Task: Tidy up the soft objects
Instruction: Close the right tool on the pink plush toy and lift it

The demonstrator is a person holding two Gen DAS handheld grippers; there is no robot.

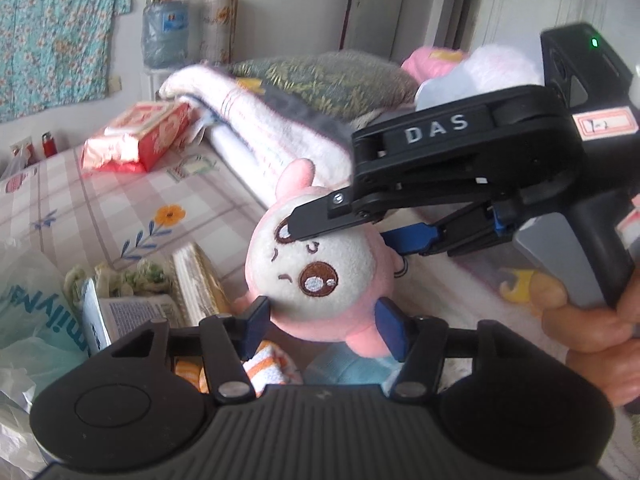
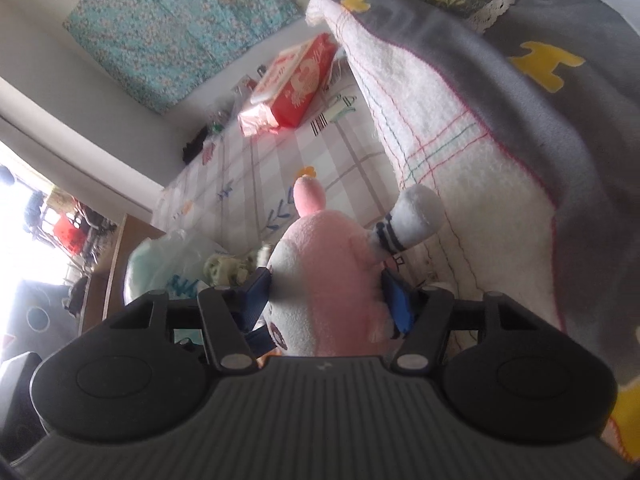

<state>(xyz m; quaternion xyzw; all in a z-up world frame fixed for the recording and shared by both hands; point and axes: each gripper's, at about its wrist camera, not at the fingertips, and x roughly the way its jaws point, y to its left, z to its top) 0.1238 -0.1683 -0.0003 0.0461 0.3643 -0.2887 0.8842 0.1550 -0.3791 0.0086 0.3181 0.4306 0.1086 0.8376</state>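
Both claws were clamped on the pink rabbit plush (image 1: 308,272): left gripper (image 1: 322,320) low, right gripper (image 1: 344,224) across its face, above the bedsheet (image 1: 120,204).

The left gripper (image 1: 320,320) had a matte black ribbed body with two round bulges, black linkage arms pinned by silver rivets, and dark blue pads on its fingers (image 1: 258,322). The right gripper (image 2: 328,300) matched it; seen from the left wrist view it bore raised white letters "DAS", a lit green lamp, a red-bordered label, small screws behind the fingers and a grey trigger. The bare-skinned hand (image 1: 596,328) gripped its handle.
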